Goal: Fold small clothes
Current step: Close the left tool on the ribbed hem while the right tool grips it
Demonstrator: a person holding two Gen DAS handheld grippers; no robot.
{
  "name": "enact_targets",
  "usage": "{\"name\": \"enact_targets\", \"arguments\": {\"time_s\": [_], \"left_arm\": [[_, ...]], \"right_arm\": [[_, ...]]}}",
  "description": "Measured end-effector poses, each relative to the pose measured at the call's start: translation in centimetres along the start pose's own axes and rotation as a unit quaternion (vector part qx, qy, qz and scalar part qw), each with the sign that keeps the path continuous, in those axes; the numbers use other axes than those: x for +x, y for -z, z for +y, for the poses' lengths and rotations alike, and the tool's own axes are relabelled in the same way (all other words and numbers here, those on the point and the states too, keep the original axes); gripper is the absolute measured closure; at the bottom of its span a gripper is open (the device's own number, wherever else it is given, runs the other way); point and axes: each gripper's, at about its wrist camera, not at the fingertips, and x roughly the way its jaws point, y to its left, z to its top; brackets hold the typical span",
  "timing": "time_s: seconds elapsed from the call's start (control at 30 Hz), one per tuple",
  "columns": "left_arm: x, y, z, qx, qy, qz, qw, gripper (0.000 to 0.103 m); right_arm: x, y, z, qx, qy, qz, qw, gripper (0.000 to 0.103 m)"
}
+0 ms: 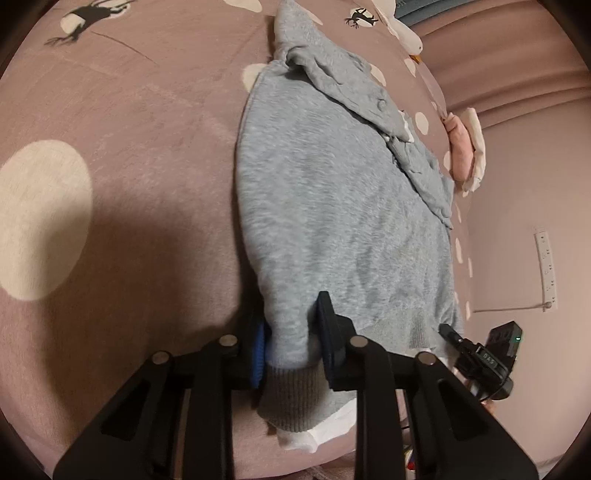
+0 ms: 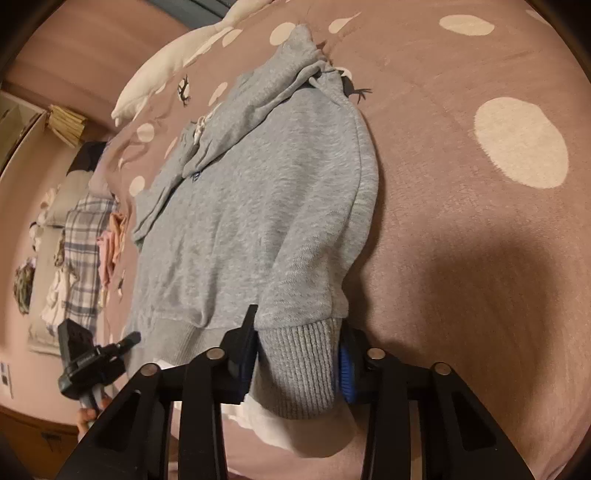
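Two tongs | left [image 1: 291, 339], right [image 2: 299, 350] each clamp ribbed cuffs | fleecy grey hoodie [image 1: 332, 206] | dotted bedspread [image 1: 129, 129]

mauve dotted bed cover [image 1: 140, 206] w/ grey hoodie [image 1: 340, 221], white goose toy [image 1: 400, 31]

wrist cams, close, both facing hoodie [image 1: 343, 221]

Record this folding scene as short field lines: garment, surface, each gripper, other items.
garment: grey hoodie, spread on the bed, sleeves folded in over the body
surface: pink polka-dot bedspread
left gripper: shut on a ribbed cuff
right gripper: shut on the other ribbed cuff
other items: white goose plush
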Motion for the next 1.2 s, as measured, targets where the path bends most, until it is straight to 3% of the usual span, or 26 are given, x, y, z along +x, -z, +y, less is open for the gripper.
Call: {"name": "enact_targets", "arguments": {"time_s": [0.07, 0.17, 0.4, 0.47, 0.53, 0.73, 0.9, 1.2], "left_arm": [[-0.4, 0.4, -0.6, 0.019, -0.022, -0.005, 0.9996, 0.081], [-1.0, 0.8, -1.0, 0.037, -0.040, -0.005, 0.9985, 0.081], [-1.2, 0.9, 0.5, 0.008, -0.006, 0.006, 0.9999, 0.079], [-1.4, 1.0, 0.4, -0.002, 0.006, 0.006, 1.0000, 0.074], [-1.6, 1.1, 0.7, -0.013, 0.024, 0.010, 0.9996, 0.059], [-1.3, 1.3, -0.7, -0.003, 0.039, 0.005, 0.9992, 0.032], [0.2, 0.6, -2.1, 0.023, 0.029, 0.011, 0.9992, 0.028], [1.5, -1.3, -2.6, 0.032, 0.046, 0.007, 0.9984, 0.026]], "right_arm": [[-0.2, 0.0, 0.2, -0.009, 0.003, -0.004, 1.000, 0.077], [-0.9, 0.0, 0.4, -0.019, 0.005, -0.011, 1.000, 0.080], [-0.4, -0.3, -0.6, -0.002, 0.006, 0.002, 1.000, 0.081], [0.4, -0.1, -0.9, 0.007, 0.011, 0.010, 1.000, 0.081], [0.1, -0.1, -1.2, 0.018, 0.000, 0.007, 1.000, 0.080], [-0.7, -0.2, -1.6, 0.036, -0.014, 0.010, 0.999, 0.066], [-0.6, -0.1, -1.5, 0.035, -0.009, 0.009, 0.999, 0.065], [0.6, -1.3, -1.0, 0.028, -0.024, -0.002, 0.999, 0.065]]}}
